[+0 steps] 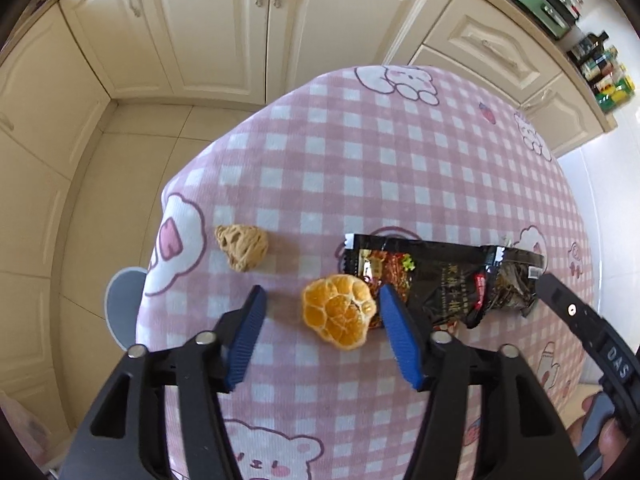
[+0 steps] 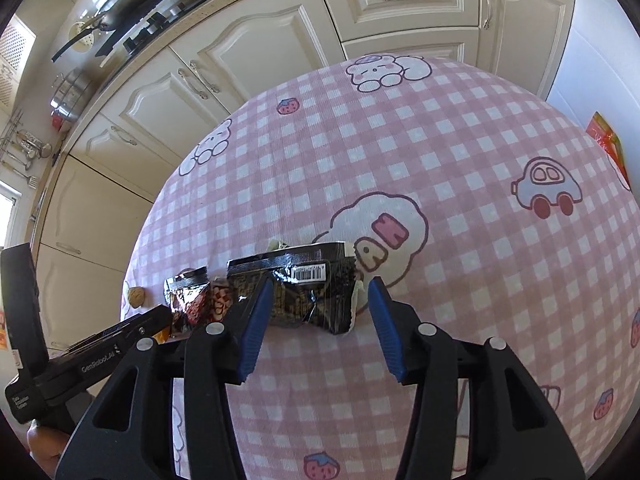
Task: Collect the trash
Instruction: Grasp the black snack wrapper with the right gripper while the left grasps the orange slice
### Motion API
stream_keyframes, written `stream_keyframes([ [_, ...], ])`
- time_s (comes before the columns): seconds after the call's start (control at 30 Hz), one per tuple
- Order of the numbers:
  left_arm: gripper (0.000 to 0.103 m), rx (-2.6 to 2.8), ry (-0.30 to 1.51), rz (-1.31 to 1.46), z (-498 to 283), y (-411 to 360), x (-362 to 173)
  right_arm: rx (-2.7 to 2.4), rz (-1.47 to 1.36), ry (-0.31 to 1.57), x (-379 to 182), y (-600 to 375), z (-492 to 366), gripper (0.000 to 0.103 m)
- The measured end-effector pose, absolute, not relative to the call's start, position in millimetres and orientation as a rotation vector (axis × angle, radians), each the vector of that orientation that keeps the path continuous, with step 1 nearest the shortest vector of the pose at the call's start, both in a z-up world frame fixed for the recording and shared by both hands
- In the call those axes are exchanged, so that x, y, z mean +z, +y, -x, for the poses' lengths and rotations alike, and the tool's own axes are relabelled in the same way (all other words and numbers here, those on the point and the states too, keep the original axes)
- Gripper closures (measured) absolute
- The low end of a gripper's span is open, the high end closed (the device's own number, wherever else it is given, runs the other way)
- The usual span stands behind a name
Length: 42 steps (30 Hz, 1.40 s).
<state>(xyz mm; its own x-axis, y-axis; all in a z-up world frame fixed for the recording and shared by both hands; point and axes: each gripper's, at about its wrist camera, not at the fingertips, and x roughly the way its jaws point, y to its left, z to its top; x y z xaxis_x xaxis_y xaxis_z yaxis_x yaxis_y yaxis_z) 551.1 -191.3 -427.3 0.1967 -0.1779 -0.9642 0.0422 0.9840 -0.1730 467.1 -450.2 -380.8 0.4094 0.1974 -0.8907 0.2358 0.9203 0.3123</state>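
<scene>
An orange peel (image 1: 339, 312) lies on the pink checked tablecloth (image 1: 400, 168), between the blue fingers of my open left gripper (image 1: 320, 300), close to the right finger. A black snack wrapper (image 1: 440, 276) lies just behind and right of it. A crumpled brown paper ball (image 1: 242, 246) lies further left. In the right wrist view my open right gripper (image 2: 318, 294) straddles a torn black wrapper with a barcode (image 2: 312, 292). A second black wrapper piece (image 2: 188, 296) and the brown ball (image 2: 135, 295) lie to its left.
The other gripper's black body shows at the right edge of the left view (image 1: 592, 336) and at the lower left of the right view (image 2: 80, 356). Cream kitchen cabinets (image 1: 240, 28) stand behind the table. A grey object (image 1: 120, 304) lies on the floor left.
</scene>
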Motion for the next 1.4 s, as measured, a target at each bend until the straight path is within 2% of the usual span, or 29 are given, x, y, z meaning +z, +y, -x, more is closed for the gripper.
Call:
stream_keyframes([
  [0.07, 0.065, -0.157, 1.363, 0.087, -551.4, -192.8, -427.4, -0.019, -0.435, 1.172, -386.0, -448.9, -470.8, 0.056],
  [0.2, 0.066, -0.166, 1.355, 0.059, -551.5, -194.5, -427.7, -0.020, -0.455, 1.185, -394.8, -450.2, -472.9, 0.058],
  [0.33, 0.067, -0.193, 1.355, 0.133, -546.3, -183.6, -425.4, -0.036, -0.413, 1.174, -388.4, -449.9, -469.1, 0.077],
  [0.73, 0.067, -0.274, 1.315, 0.231, -513.6, -153.4, -396.0, -0.045, -0.327, 1.094, -347.0, -431.9, -440.7, 0.087],
  [0.93, 0.067, -0.301, 1.306, 0.227, -492.9, -137.3, -382.7, -0.063, -0.322, 1.107, -346.3, -412.0, -420.7, 0.084],
  [1.1, 0.067, -0.306, 1.310, 0.221, -475.7, -125.7, -381.1, -0.051, -0.436, 1.200, -369.3, -399.4, -401.6, 0.082],
  [1.2, 0.067, -0.306, 1.318, 0.218, -467.9, -120.0, -383.4, -0.051, -0.430, 1.223, -376.2, -388.9, -390.3, 0.079],
  [1.3, 0.067, -0.308, 1.323, 0.218, -463.2, -118.8, -385.2, -0.064, -0.394, 1.218, -375.7, -381.3, -383.1, 0.066],
  [1.4, 0.067, -0.310, 1.324, 0.218, -460.6, -120.8, -386.1, -0.073, -0.310, 1.180, -368.4, -372.3, -380.4, 0.066],
])
